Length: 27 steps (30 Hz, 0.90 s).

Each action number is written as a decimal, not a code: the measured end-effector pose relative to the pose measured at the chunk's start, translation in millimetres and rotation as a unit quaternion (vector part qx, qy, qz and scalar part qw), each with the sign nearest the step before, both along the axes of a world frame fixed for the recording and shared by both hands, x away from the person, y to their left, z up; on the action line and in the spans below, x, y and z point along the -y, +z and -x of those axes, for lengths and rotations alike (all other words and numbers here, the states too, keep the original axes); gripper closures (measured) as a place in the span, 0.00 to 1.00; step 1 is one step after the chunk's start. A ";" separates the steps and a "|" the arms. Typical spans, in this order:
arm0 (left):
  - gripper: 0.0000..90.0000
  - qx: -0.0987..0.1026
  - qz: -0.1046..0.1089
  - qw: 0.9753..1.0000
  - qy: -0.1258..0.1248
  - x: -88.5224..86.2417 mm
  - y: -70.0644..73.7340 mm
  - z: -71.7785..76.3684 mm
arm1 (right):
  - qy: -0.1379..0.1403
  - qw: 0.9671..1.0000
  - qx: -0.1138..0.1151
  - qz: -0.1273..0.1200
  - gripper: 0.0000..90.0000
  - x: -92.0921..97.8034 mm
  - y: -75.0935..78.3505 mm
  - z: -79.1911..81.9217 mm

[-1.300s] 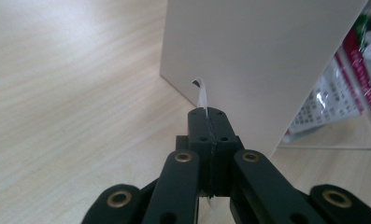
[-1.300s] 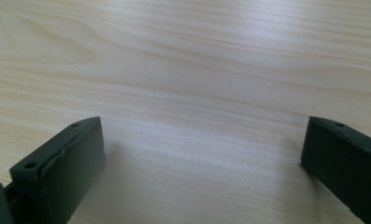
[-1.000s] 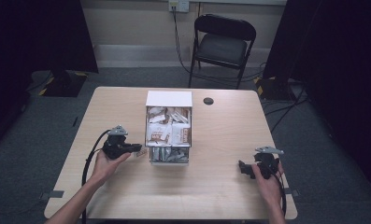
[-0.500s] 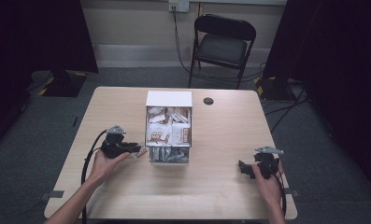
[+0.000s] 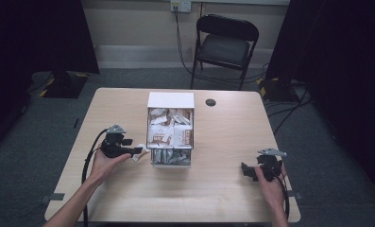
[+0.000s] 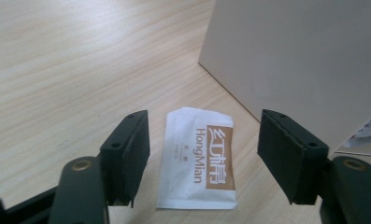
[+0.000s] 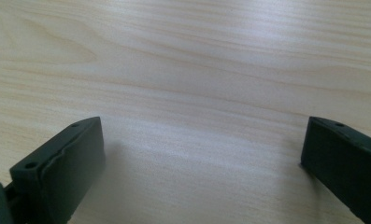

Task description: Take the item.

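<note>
A white sachet with a brown panel printed "HongMian" lies flat on the table between the open jaws of my left gripper. In the high view the sachet sits just left of the white box, at the tip of the left gripper. The box holds several brown and white sachets, and its side wall rises right beside the sachet. My right gripper rests open near the table's front right, with bare wood between its jaws.
A small black disc lies on the table behind the box. A black folding chair stands beyond the far edge. The wooden table has free room at the front and right.
The left gripper has shifted slightly right toward the box, bringing its jaws around the sachet. The right gripper has not moved.
</note>
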<state>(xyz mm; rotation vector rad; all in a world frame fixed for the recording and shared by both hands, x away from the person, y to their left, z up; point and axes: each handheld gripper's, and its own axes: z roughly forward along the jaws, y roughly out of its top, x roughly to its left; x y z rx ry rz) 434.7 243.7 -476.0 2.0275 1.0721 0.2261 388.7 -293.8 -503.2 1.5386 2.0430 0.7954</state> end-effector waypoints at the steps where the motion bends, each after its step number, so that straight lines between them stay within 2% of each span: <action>1: 0.35 0.001 0.003 1.000 0.001 -1.3 1.3 0.2 | 0.000 1.000 0.000 0.000 0.00 0.0 0.0 0.0; 4: 0.32 0.008 0.006 1.000 0.010 -4.4 6.3 2.9 | 0.000 1.000 0.000 0.000 0.00 0.0 0.0 0.0; 5: 0.31 0.010 0.013 1.000 0.012 -5.0 8.3 4.5 | 0.000 1.000 0.000 0.000 0.00 0.0 0.0 0.0; 10: 0.27 0.025 0.004 1.000 0.012 -11.4 18.3 11.9 | 0.000 1.000 0.000 0.000 0.00 0.0 0.0 0.0; 12: 0.24 0.029 0.008 1.000 0.010 -14.6 21.0 13.4 | 0.000 1.000 0.000 0.000 0.00 0.0 0.0 0.0; 16: 0.24 0.030 -0.017 0.999 0.012 -18.4 25.9 17.0 | 0.000 1.000 0.000 0.000 0.00 0.0 0.0 0.0; 18: 0.24 0.026 -0.024 0.999 0.007 -21.5 28.2 20.3 | 0.000 1.000 0.000 0.000 0.00 0.0 0.0 0.0; 20: 0.24 0.022 -0.014 1.000 0.012 -25.9 30.4 23.1 | 0.000 1.000 0.000 0.000 0.00 0.0 0.0 0.0; 22: 0.24 -0.002 -0.001 0.999 0.038 -32.2 31.4 24.0 | 0.000 1.000 0.000 0.000 0.00 0.0 0.0 0.0; 23: 0.25 -0.006 0.002 0.999 0.038 -35.8 31.4 25.1 | 0.000 1.000 0.000 0.000 0.00 0.0 0.0 0.0; 26: 0.26 -0.003 -0.040 0.998 0.040 -41.6 29.1 29.4 | 0.000 1.000 0.000 0.000 0.00 0.0 0.0 0.0; 27: 0.26 -0.005 -0.043 0.998 0.042 -43.4 27.6 30.6 | 0.000 1.000 0.000 0.000 0.00 0.0 0.0 0.0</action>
